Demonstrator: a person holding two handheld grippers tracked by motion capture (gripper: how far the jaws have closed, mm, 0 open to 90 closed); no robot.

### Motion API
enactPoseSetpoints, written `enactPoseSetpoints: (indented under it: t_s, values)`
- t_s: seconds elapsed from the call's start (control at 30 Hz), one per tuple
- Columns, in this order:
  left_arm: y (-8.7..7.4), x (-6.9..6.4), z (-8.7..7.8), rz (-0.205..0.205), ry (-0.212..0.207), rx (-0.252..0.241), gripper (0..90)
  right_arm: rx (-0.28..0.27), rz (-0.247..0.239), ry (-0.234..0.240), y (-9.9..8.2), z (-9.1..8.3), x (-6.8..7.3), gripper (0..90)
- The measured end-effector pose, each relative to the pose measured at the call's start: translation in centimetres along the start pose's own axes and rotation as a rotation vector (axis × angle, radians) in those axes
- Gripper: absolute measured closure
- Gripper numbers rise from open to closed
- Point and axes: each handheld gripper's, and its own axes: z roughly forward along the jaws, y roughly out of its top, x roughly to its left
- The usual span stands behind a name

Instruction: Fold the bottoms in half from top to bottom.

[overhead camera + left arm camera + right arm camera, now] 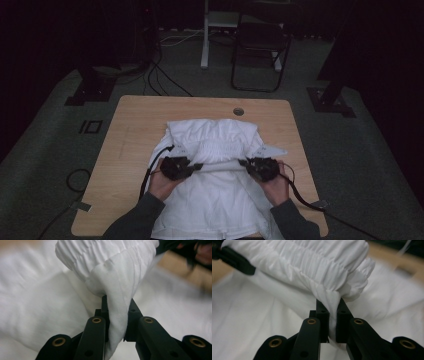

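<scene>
White cloth (215, 200) lies at the table's (130, 130) lower centre; we hold its gathered band (222, 166) stretched left to right across the frame, left tongs (196, 167) and right tongs (245, 163) each pinching one end.

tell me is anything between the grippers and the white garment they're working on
Nothing visible. The left gripper and the right gripper are each shut directly on the gathered edge of the white garment, which is stretched between them.

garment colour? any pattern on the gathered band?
Plain white garment; gathered band white too, no print. Clearest in the right gripper view.
</scene>
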Motion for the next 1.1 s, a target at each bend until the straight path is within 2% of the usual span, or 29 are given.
enactPoseSetpoints:
  t_s: [0.07, 0.13, 0.2, 0.23, 0.27, 0.3, 0.37, 0.47, 0.53, 0.57, 0.63, 0.7, 0.77, 0.8, 0.83, 0.87, 0.9, 0.97, 1.0, 1.1]
  values:
    - [-2.0, 0.1, 1.7, -0.011, -0.009, 0.073, 81.6, 0.066, 0.011, 0.024, -2.3, 1.1, 0.6, 83.9]
    - [-3.3, 0.3, 2.9, -0.010, 0.007, 0.124, 81.4, 0.119, 0.038, 0.052, -4.2, 2.3, 0.9, 83.8]
    - [-4.0, 0.7, 3.4, -0.007, 0.015, 0.114, 81.3, 0.143, 0.065, 0.070, -5.4, 3.5, 1.0, 83.8]
    - [-3.8, 0.8, 3.4, -0.002, 0.022, 0.119, 81.3, 0.153, 0.061, 0.064, -5.8, 4.0, 1.0, 83.8]
    - [-3.6, 0.9, 3.4, 0.013, 0.047, 0.129, 81.3, 0.139, 0.069, 0.071, -6.0, 4.4, 0.8, 83.9]
    - [-3.3, 0.9, 3.5, 0.037, 0.076, 0.142, 81.0, 0.138, 0.086, 0.081, -5.9, 4.5, 0.6, 83.9]
    - [-2.8, 1.0, 3.9, 0.061, 0.118, 0.153, 80.8, 0.142, 0.085, 0.075, -5.5, 4.9, 0.4, 83.9]
    - [-2.3, 1.9, 4.2, 0.034, 0.136, 0.154, 80.2, 0.137, 0.094, 0.048, -5.0, 5.7, 0.2, 83.6]
    - [-2.1, 2.3, 4.1, -0.005, 0.101, 0.158, 74.8, 0.143, 0.115, 0.047, -4.6, 6.0, -0.1, 79.4]
    - [-2.0, 2.2, 3.9, -0.014, 0.092, 0.160, 69.6, 0.153, 0.122, 0.059, -4.4, 6.0, -0.2, 73.5]
    - [-1.8, 1.8, 3.0, 0.001, 0.077, 0.156, 61.0, 0.169, 0.122, 0.097, -4.0, 5.5, -0.4, 57.7]
    - [-1.6, 1.6, 1.6, -0.015, 0.045, 0.113, 57.4, 0.150, 0.101, 0.131, -3.4, 4.3, -0.4, 49.1]
    - [-1.1, 1.7, 0.2, -0.039, 0.026, 0.070, 56.0, 0.111, 0.099, 0.142, -2.9, 3.0, -0.6, 46.1]
    - [-0.8, 1.9, -0.3, -0.046, 0.033, 0.049, 55.8, 0.083, 0.104, 0.142, -2.6, 2.2, -0.9, 45.7]
    - [-0.5, 2.1, -0.8, -0.049, 0.048, 0.032, 55.8, 0.053, 0.114, 0.137, -2.2, 1.6, -1.3, 45.9]
    - [-0.2, 2.4, -1.1, -0.053, 0.074, 0.013, 56.8, 0.024, 0.131, 0.125, -1.9, 1.1, -1.7, 52.3]
    - [0.2, 2.7, -1.3, -0.063, 0.101, -0.009, 63.1, 0.011, 0.149, 0.110, -1.6, 0.9, -2.2, 68.6]
    - [0.7, 3.7, -1.0, -0.113, 0.157, -0.012, 81.9, -0.001, 0.183, 0.050, -1.2, 1.1, -3.2, 81.4]
    - [1.0, 4.3, -0.5, -0.135, 0.179, -0.002, 86.4, 0.002, 0.201, 0.032, -1.1, 1.6, -3.7, 84.4]
    - [1.2, 5.8, 1.8, -0.187, 0.178, 0.050, 87.5, 0.033, 0.244, 0.015, -0.9, 4.0, -5.0, 85.0]
